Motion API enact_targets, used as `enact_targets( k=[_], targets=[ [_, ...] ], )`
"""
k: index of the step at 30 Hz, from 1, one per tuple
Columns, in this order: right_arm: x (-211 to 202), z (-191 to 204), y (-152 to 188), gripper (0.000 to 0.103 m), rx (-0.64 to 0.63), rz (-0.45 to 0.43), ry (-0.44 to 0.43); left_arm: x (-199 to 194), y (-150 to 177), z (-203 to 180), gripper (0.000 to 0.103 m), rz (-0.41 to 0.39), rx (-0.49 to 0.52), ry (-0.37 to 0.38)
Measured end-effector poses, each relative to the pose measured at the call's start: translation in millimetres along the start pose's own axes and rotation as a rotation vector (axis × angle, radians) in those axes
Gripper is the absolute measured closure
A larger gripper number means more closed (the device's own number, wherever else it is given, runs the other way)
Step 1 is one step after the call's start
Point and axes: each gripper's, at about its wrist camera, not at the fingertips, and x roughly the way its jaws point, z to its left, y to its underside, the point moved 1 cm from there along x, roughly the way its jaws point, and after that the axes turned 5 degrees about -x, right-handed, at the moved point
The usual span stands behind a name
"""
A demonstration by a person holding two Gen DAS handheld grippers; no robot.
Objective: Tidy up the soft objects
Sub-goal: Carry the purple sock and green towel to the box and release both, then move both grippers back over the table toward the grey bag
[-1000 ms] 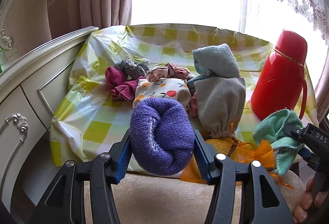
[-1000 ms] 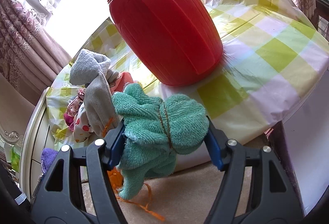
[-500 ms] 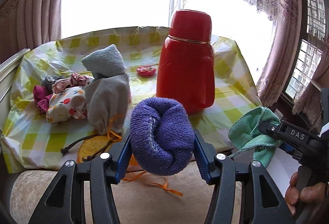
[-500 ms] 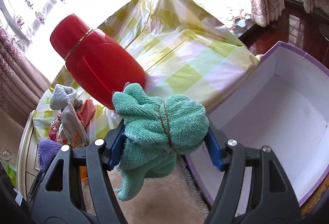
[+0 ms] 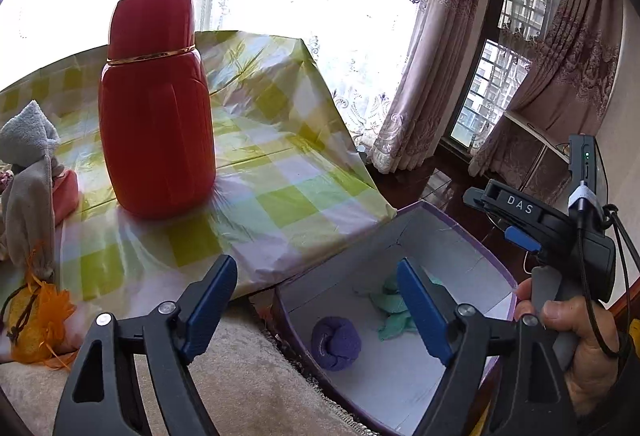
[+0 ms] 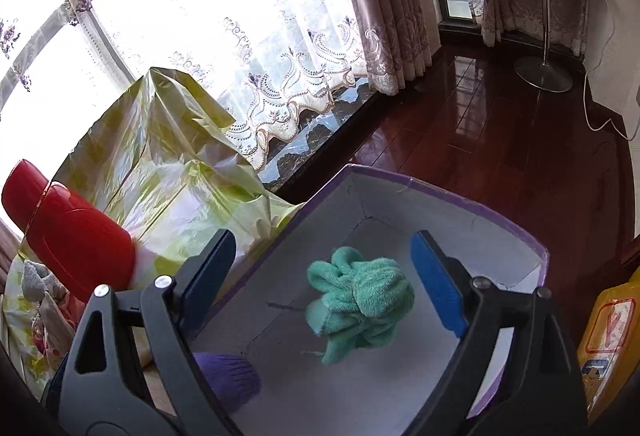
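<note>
Red thermos flask (image 5: pixel 156 108): upright on the surface, left of centre, gold band below its cap; surface covered by a yellow-green checked plastic cloth (image 5: pixel 280 192), creased, overhanging the right edge. Far side: bright window with embroidered sheer curtain (image 6: pixel 280 76); heavier mauve drapes (image 5: pixel 424 68) at right. Dark red polished wood floor (image 6: pixel 500 156) at right; on it, far right, a round metal stand base (image 6: pixel 544 72). Yellow container (image 6: pixel 608 336), red-marked label, near right edge.
</note>
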Motion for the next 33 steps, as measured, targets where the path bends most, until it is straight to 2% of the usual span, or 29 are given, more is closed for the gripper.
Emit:
enact_targets(
  k=[6,10,13,19,22,26,29,33],
  targets=[
    [-6.3,1.5,-9.9,0.001,-0.074,-0.09,0.146,-2.8,0.1,17.0,0.018,0.006,-0.046,-0.038],
    [-6.4,19.3,-6.3,0.001,-0.179,-0.102,0.135,-6.6,0.6,18.5,0.014,0.002,-0.039,-0.091],
    [-4.7,31.3,0.2,0.001,-0.223,-0.083,0.094,-11.7,2.5,21.8,0.009,-0.006,-0.035,-0.132],
    [-4.1,50.3,19.9,0.001,-0.248,-0.001,-0.063,-29.7,5.3,47.7,0.009,-0.058,-0.119,-0.145],
    [-5.0,64.1,33.2,0.001,-0.258,0.047,-0.143,-41.9,4.1,63.2,0.009,-0.07,-0.12,-0.199],
    [-10.5,88.0,45.6,0.001,-0.282,0.088,-0.244,-56.2,6.3,92.9,0.009,-0.103,-0.172,-0.264],
    [-15.6,111.3,54.1,0.001,-0.327,0.092,-0.279,-64.5,8.3,113.7,0.009,-0.123,-0.203,-0.315],
    [-19.6,136.6,65.1,0.001,-0.366,0.116,-0.332,-74.4,11.8,142.3,0.009,-0.144,-0.271,-0.337]
  ],
)
